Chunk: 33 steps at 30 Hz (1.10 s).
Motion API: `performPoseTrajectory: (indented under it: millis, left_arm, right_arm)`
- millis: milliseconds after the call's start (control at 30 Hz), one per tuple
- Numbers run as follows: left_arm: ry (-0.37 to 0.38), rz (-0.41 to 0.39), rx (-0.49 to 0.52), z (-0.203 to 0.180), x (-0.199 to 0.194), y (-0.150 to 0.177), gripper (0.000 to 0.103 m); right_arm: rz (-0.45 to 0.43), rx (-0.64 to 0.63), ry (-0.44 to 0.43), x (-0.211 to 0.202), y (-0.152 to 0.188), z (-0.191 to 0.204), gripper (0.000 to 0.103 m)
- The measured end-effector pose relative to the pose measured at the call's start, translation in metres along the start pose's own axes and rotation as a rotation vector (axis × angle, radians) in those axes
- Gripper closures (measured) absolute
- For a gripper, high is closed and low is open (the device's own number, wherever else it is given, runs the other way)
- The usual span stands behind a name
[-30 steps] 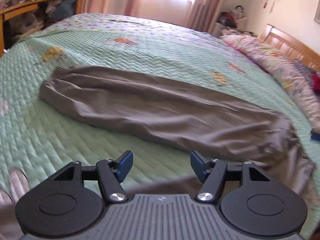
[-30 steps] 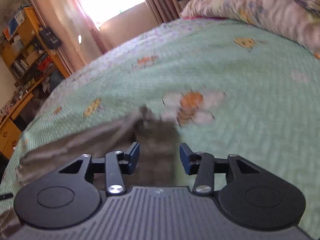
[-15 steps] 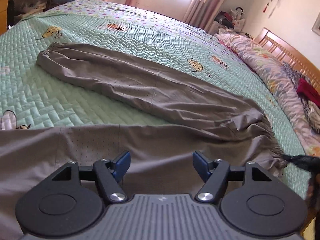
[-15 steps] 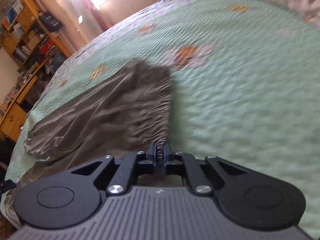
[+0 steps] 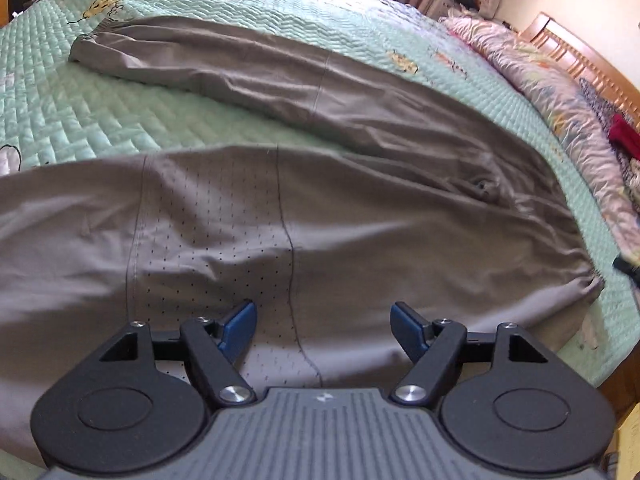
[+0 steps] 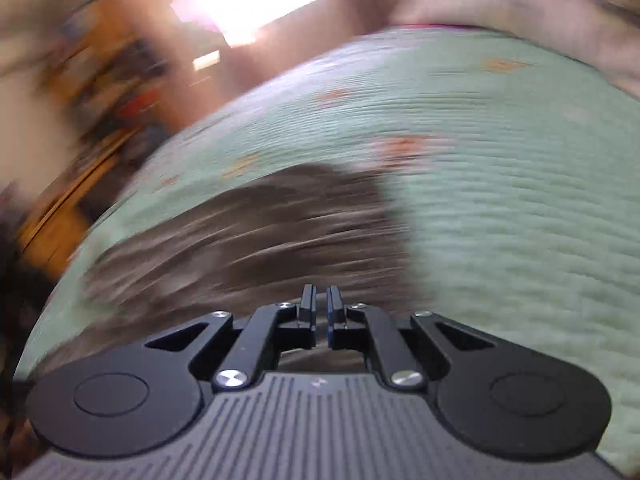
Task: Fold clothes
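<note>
Here, grey trousers (image 5: 360,208), legs splayed.

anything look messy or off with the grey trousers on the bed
Nothing damaged or spilled. The grey trousers lie unfolded on the green quilted bedspread, legs splayed apart in a V, the fabric rumpled and creased near the gathered waistband. The right wrist view is too blurred to show more detail.
</note>
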<state>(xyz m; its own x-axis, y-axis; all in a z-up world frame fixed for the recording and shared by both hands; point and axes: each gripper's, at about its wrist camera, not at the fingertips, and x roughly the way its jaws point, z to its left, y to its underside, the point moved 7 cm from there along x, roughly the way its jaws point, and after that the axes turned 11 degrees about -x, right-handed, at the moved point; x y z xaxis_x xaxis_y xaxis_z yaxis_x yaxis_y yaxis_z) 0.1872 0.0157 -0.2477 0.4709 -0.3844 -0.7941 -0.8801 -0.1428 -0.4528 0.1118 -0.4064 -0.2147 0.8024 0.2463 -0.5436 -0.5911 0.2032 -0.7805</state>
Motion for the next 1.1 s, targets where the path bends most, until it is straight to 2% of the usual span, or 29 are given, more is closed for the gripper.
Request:
performPoseTrajectory:
  millis: [100,200,300,400,500,600,667,767,800,867,933,1000,1100]
  left_arm:
    - [0.005,0.012,0.02,-0.002,-0.002,0.005,0.023]
    - [0.034,0.037,0.018,0.0,-0.009,0.016,0.021]
    - [0.05,0.031,0.002,0.008,-0.022,0.024,0.021]
    - [0.074,-0.017,-0.026,0.016,-0.042,0.023,0.021]
    - [0.016,-0.133,-0.031,0.03,-0.064,0.009,0.021]
    - [-0.05,-0.216,-0.099,0.059,-0.079,-0.007,0.02]
    - [-0.07,-0.209,-0.159,0.083,-0.079,-0.01,0.02]
    - [-0.069,-0.139,-0.209,0.107,-0.071,0.0,0.02]
    - [-0.063,-0.131,-0.212,0.112,-0.072,0.004,0.021]
    - [-0.048,-0.143,-0.197,0.115,-0.079,0.01,0.021]
    - [-0.055,-0.163,-0.173,0.116,-0.088,0.011,0.021]
    - [-0.062,-0.19,-0.146,0.117,-0.097,0.011,0.02]
    - [-0.023,-0.198,-0.142,0.117,-0.102,0.011,0.019]
  right_arm:
    - [0.09,-0.064,-0.115,0.038,0.014,0.048,0.09]
    - [0.299,-0.101,-0.086,0.07,0.056,0.059,0.091]
    - [0.301,-0.093,-0.088,0.054,0.066,0.061,0.091]
    - [0.308,-0.029,-0.078,0.041,0.062,0.061,0.087]
    - [0.229,-0.039,-0.122,0.041,0.046,0.083,0.087]
    - [0.169,-0.045,-0.189,0.057,0.032,0.109,0.084]
    - [0.176,-0.055,-0.228,0.075,0.034,0.127,0.08]
    - [0.309,-0.091,-0.246,0.101,0.064,0.15,0.079]
    - [0.329,-0.118,-0.25,0.101,0.075,0.157,0.08]
    - [0.322,-0.162,-0.231,0.09,0.079,0.165,0.08]
    - [0.326,-0.143,-0.239,0.079,0.077,0.169,0.079]
    - [0.266,-0.156,-0.262,0.069,0.069,0.178,0.079]
    - [0.215,-0.207,-0.278,0.067,0.066,0.191,0.078]
